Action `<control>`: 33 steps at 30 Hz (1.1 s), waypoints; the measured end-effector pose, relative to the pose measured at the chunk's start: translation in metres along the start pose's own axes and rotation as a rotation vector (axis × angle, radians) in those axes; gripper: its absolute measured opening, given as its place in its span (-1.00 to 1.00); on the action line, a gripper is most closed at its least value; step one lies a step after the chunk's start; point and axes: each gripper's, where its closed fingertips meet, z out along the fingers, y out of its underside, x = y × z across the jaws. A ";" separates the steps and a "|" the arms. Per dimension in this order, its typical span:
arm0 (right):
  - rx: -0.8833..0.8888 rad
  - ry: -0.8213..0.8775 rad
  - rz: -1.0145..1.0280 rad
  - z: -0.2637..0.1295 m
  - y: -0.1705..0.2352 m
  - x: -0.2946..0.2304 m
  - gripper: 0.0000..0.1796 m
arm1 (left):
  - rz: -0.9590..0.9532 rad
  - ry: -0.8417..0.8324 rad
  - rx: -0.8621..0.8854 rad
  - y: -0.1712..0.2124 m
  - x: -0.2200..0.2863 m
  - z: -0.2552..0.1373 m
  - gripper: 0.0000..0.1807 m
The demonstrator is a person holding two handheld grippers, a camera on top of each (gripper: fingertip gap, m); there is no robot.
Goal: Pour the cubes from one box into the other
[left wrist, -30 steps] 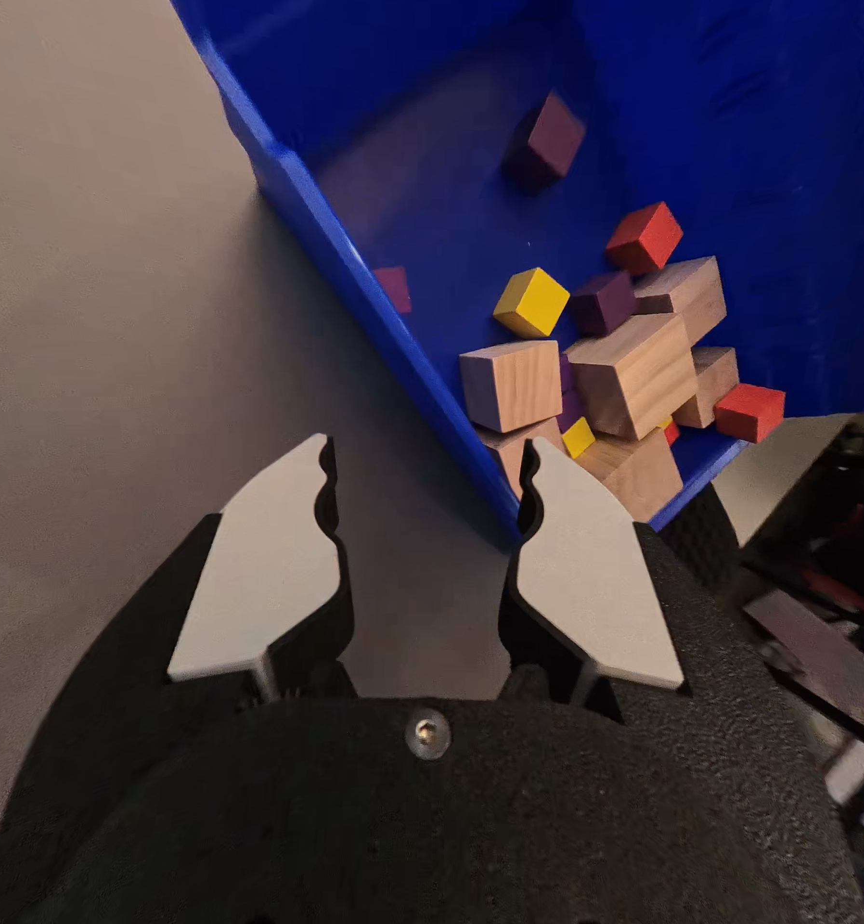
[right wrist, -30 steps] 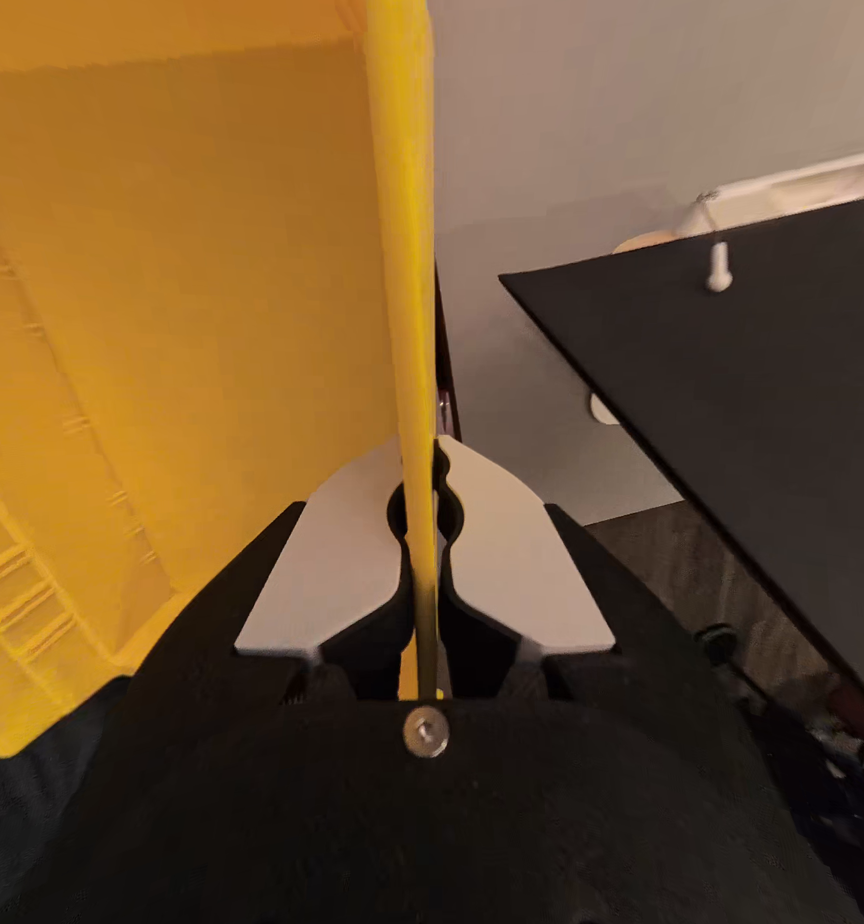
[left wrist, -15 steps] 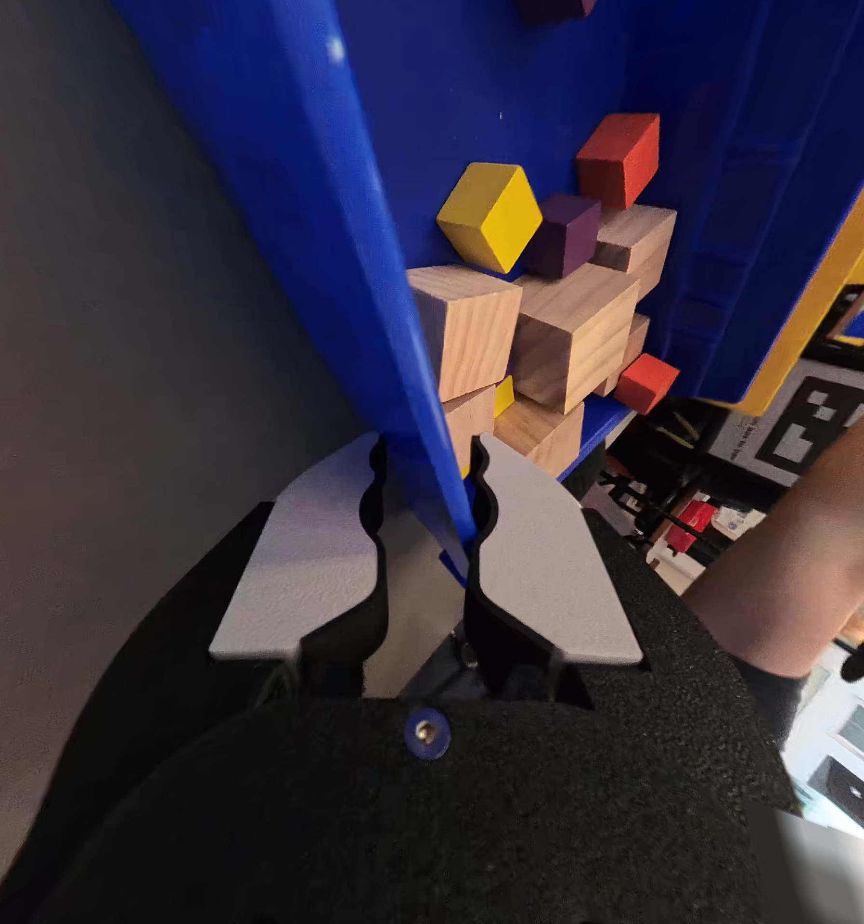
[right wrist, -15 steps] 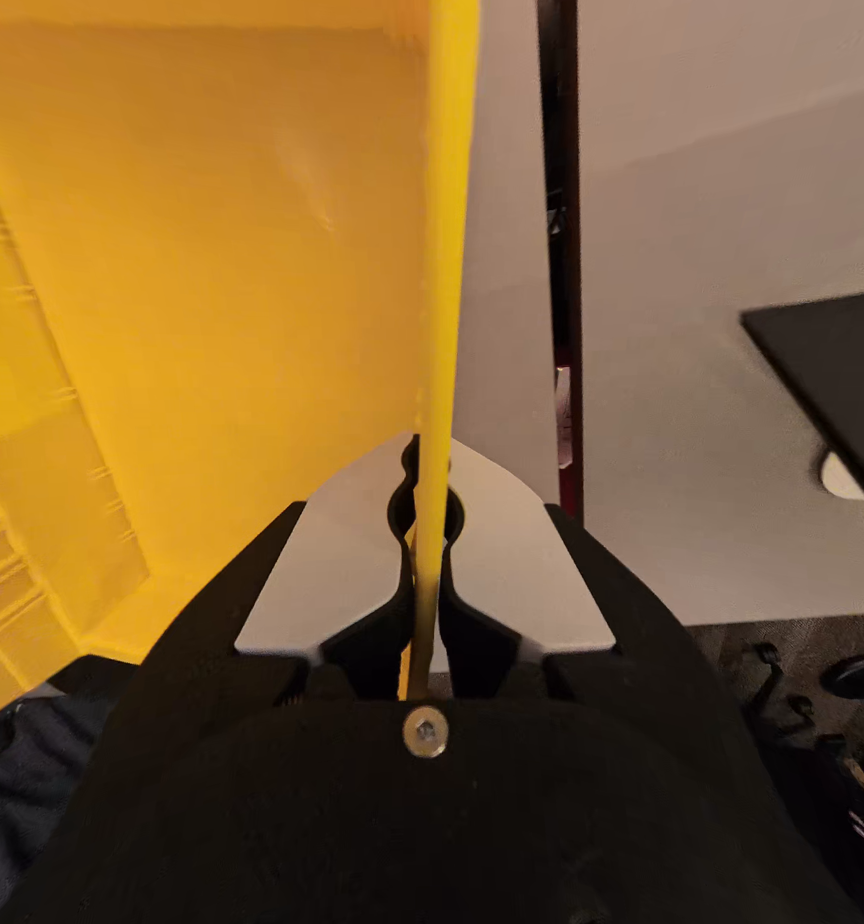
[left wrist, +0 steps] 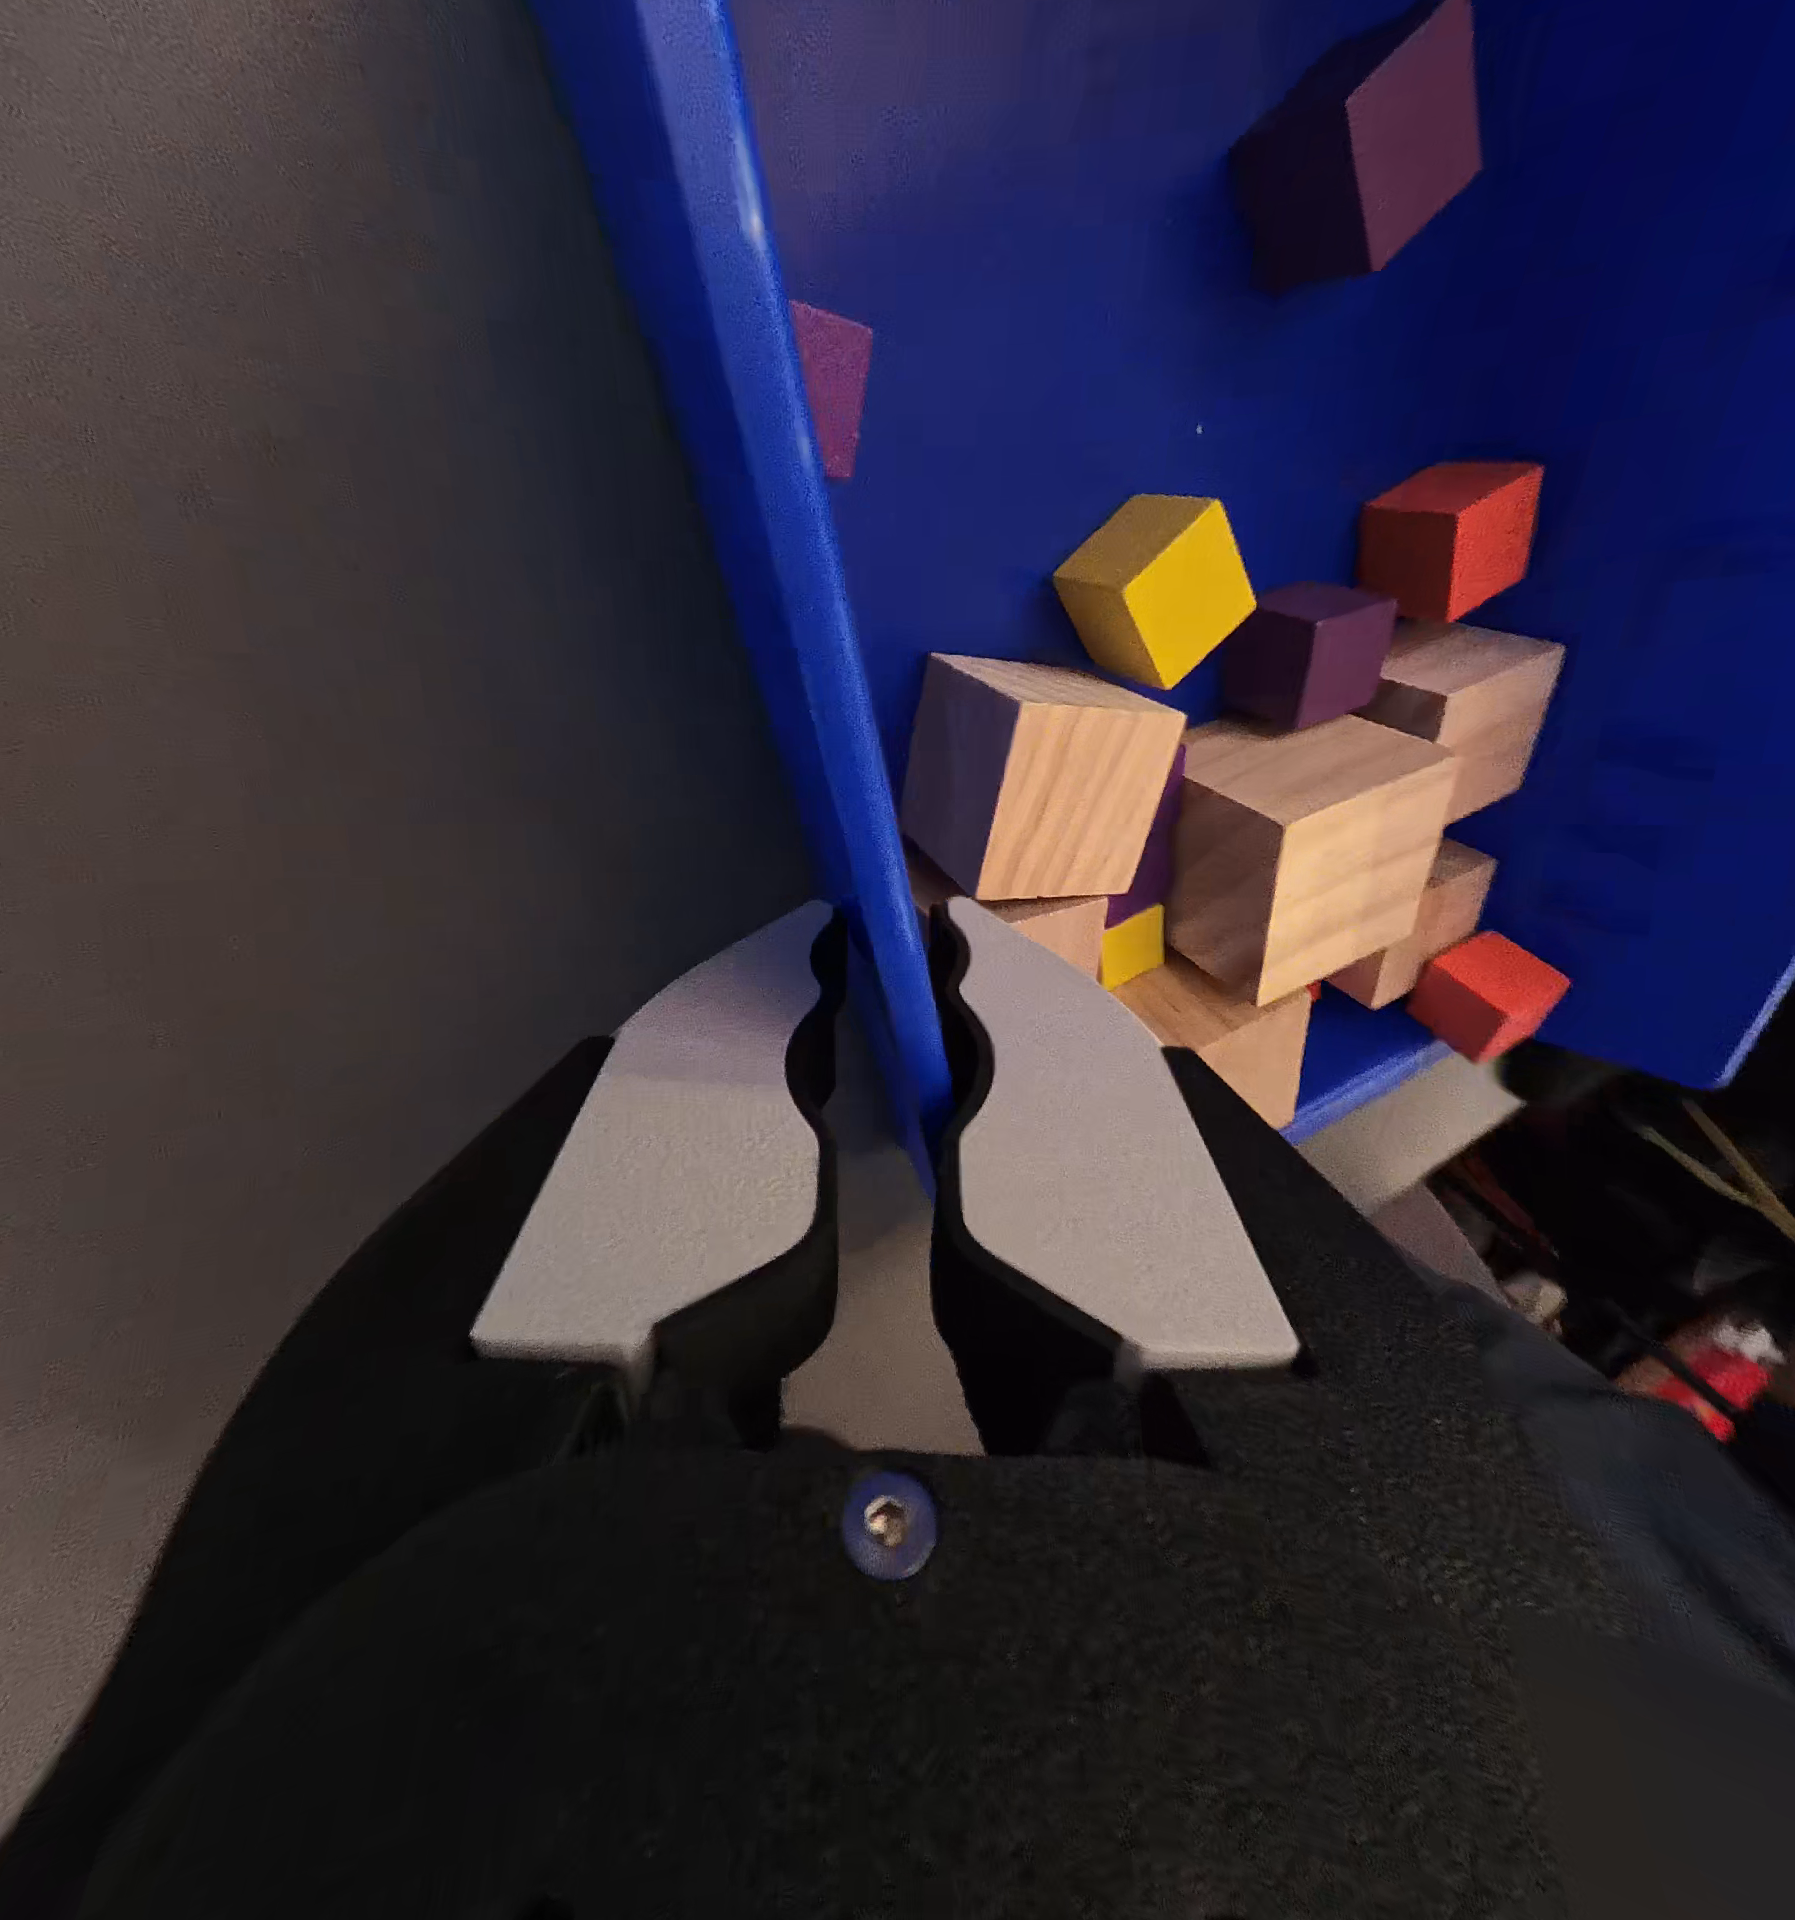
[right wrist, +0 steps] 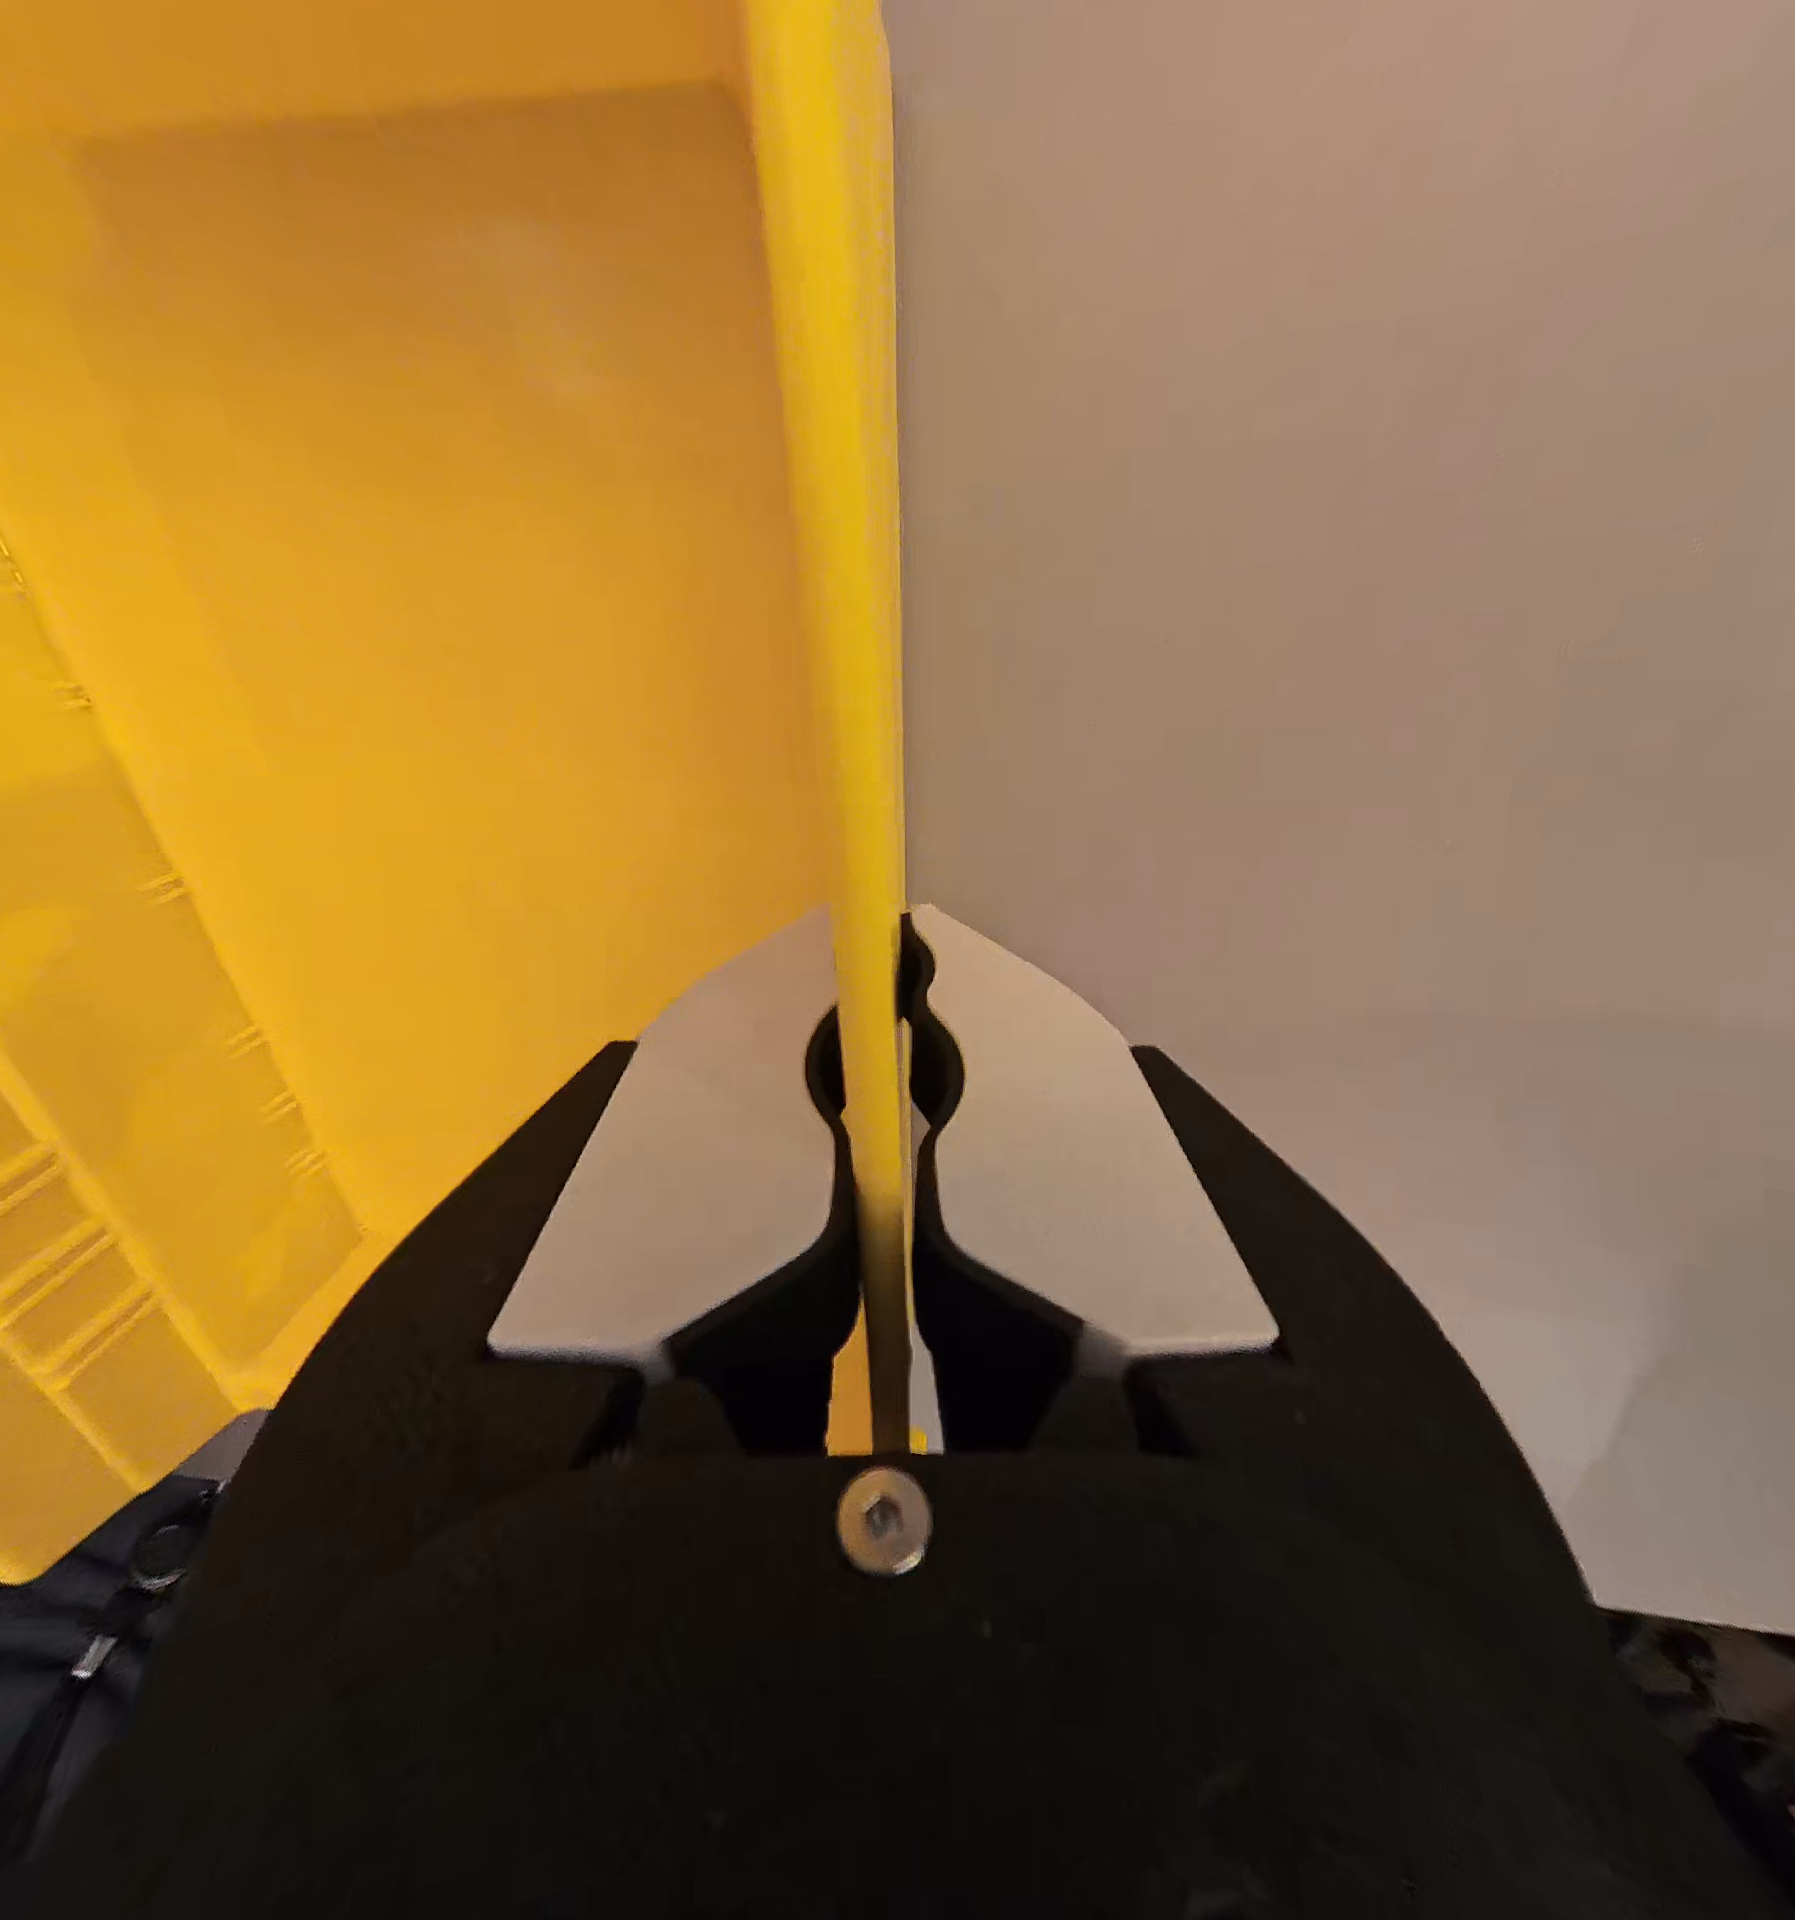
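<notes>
My left gripper (left wrist: pixel 885 925) is shut on the side wall of the blue box (left wrist: pixel 747 436), one finger outside and one inside. The box holds several cubes piled near my fingers: large plain wooden cubes (left wrist: pixel 1298 852), a yellow cube (left wrist: pixel 1158 587), red cubes (left wrist: pixel 1449 540) and purple cubes (left wrist: pixel 1360 145). My right gripper (right wrist: pixel 872 935) is shut on the side wall of the yellow box (right wrist: pixel 831 520). The part of the yellow box's inside (right wrist: pixel 405 520) that shows holds no cubes.
A grey surface (left wrist: pixel 301 623) lies to the left of the blue box. A pale surface (right wrist: pixel 1392 727) fills the right of the right wrist view. Dark clutter (left wrist: pixel 1651 1247) shows below the blue box's corner. Dark fabric (right wrist: pixel 31 1683) lies under the yellow box.
My left gripper closed from open onto the blue box's wall. The blue box shifted in view. The right gripper kept its grip on the yellow box and swung, so the black panel left view.
</notes>
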 end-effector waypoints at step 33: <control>0.056 -0.021 -0.173 0.018 -0.006 -0.097 -0.92 | -0.127 -0.244 0.241 0.132 -0.216 -0.092 -0.92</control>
